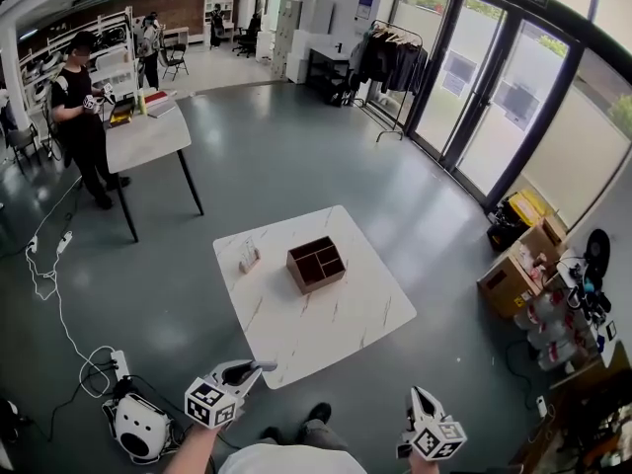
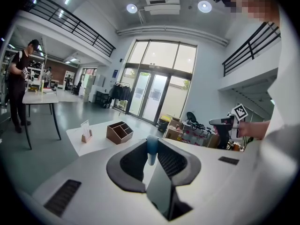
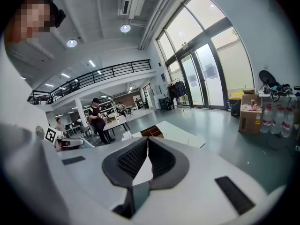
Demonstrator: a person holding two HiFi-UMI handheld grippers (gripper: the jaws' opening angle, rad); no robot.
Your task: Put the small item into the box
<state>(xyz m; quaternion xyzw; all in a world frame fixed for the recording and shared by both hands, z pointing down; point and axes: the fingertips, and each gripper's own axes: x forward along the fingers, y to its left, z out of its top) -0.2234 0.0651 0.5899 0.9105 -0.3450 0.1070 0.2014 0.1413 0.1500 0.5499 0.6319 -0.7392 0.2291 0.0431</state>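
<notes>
**Small blue item (image 2: 152, 147) gripped short of the table**

Pinched between the jaw tips of the left gripper (image 1: 259, 366), the small blue item stands upright between the ribbed pads, as the left gripper view shows. The gripper is held low in the head view, just off the near edge of a white marbled table (image 1: 316, 329), with its marker cube beside the person's forearm. The brown wooden box (image 1: 316, 264), split into several compartments open at the top, sits on the far half of that table, well apart from the gripper. A small card stand (image 1: 249, 256) stands near the box, to its left in the head view and not touching it. The right gripper (image 1: 416, 392) hangs to the other side of the person, off the table; its own view shows its jaws brought together at the tips with nothing between them. Around the table lies grey floor. A person in black (image 1: 79, 117) stands at a second table (image 1: 148, 138) at far left, a clothes rack (image 1: 390, 59) stands by the glass doors, and cardboard cartons (image 1: 513, 279) sit at right
</notes>
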